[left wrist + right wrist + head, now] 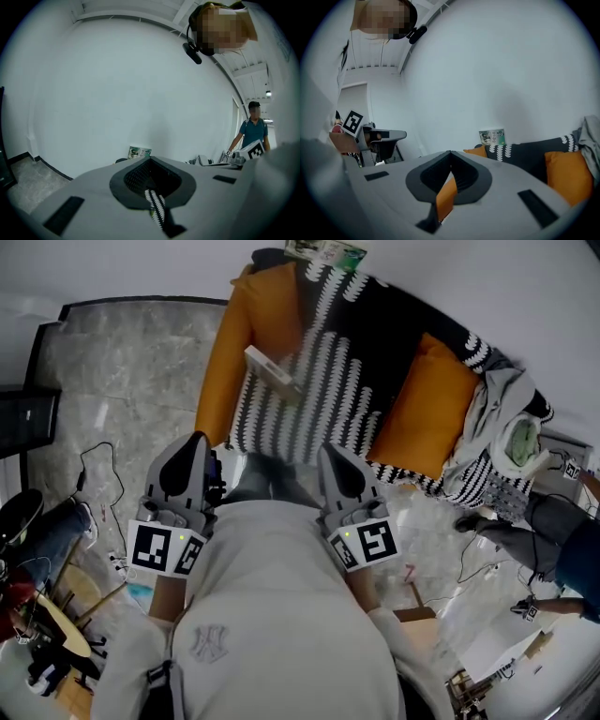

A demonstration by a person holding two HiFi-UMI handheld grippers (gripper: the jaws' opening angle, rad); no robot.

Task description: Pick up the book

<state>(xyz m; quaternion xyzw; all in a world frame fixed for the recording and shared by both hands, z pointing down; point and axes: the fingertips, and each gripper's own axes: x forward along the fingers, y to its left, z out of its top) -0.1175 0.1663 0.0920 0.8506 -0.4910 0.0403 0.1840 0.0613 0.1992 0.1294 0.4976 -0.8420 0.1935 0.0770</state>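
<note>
While left gripper (pixel 197 442) and right gripper (pixel 330 454) sit shut and empty, best open one first; book (pixel 272 371) lies near sofa's (pixel 356 399) left edge.

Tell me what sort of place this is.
Probably a mock living-room corner inside a lab or office: a throw-covered sofa with an orange cushion against a bare white wall, plus cables and gear strewn over the stone-look floor.
</note>
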